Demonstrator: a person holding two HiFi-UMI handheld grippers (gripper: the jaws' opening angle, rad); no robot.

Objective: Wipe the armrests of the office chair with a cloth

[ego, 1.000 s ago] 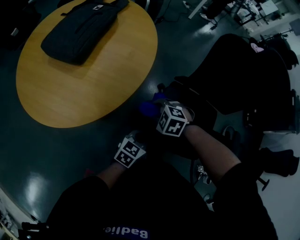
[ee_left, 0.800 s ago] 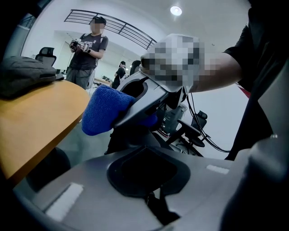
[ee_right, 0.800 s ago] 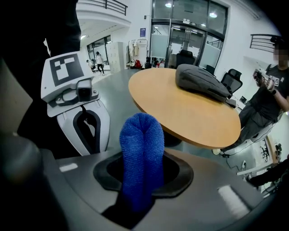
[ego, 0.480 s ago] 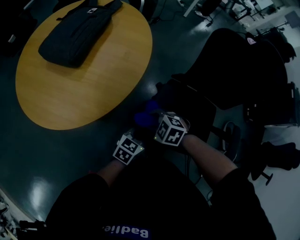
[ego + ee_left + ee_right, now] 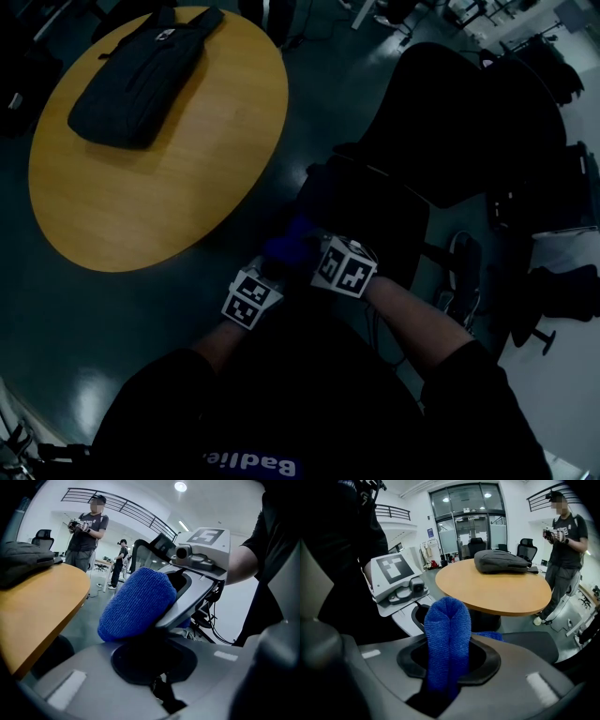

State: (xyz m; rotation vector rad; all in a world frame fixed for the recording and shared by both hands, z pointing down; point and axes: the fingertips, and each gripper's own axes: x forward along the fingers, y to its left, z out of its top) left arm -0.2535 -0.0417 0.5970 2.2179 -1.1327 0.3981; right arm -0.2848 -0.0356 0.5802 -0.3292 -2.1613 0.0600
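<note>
Since the armrest (image 5: 532,645) lay just ahead for wiping, the right tongs (image 5: 447,663) were clamped on the cloth (image 5: 447,627). The left tongs (image 5: 154,670), alongside, were together and empty.

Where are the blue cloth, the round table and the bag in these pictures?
Cloth (image 5: 447,639): right gripper view, middle of the folded bundle.
Table (image 5: 159,187): head view, bare wood of its top.
Bag (image 5: 136,75): head view, middle of its body.

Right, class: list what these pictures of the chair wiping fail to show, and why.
1. Head view: armrests of the chair are too dark to pick out.
2. Left gripper view: the right tool covers the right side of the cloth.
3. Right gripper view: the cloth's tail disappears between the jaws.
</note>
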